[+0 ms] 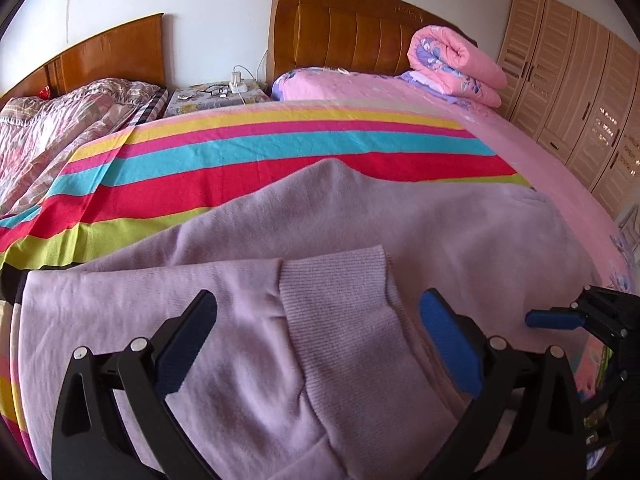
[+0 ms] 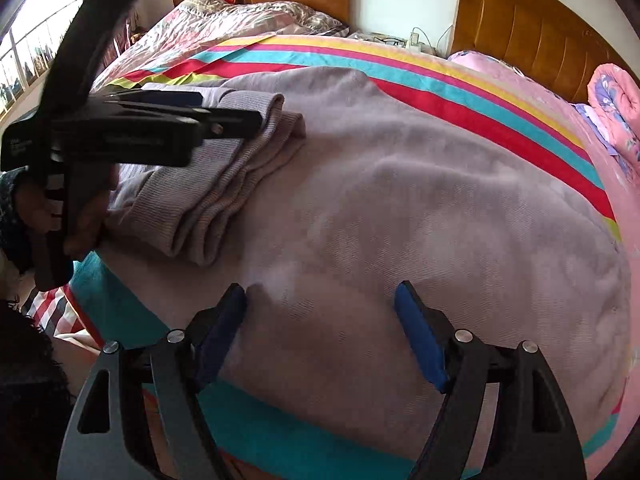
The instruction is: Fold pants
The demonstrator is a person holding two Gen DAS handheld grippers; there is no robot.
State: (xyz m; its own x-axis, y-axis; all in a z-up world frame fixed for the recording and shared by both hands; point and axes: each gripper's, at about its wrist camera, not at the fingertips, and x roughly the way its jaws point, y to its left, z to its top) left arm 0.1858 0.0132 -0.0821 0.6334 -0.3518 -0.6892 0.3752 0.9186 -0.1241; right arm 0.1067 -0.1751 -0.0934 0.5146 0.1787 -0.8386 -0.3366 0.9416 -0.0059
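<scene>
Striped bedspread carries our lilac pants, cuffs folded toward nine o'clock. Our left gripper and right gripper both hover spread, gripping nothing.

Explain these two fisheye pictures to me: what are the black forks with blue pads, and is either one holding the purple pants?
Each picture comes from a camera on a handheld gripper, looking along its two fingers. The forks are their jaws. The left gripper view shows open jaws either side of a ribbed cuff, not pinching it. The right gripper view shows open jaws over flat cloth, holding nothing. The lilac pants lie on a striped blanket on the bed, cuffs folded back over them. A hand carries the left gripper.
</scene>
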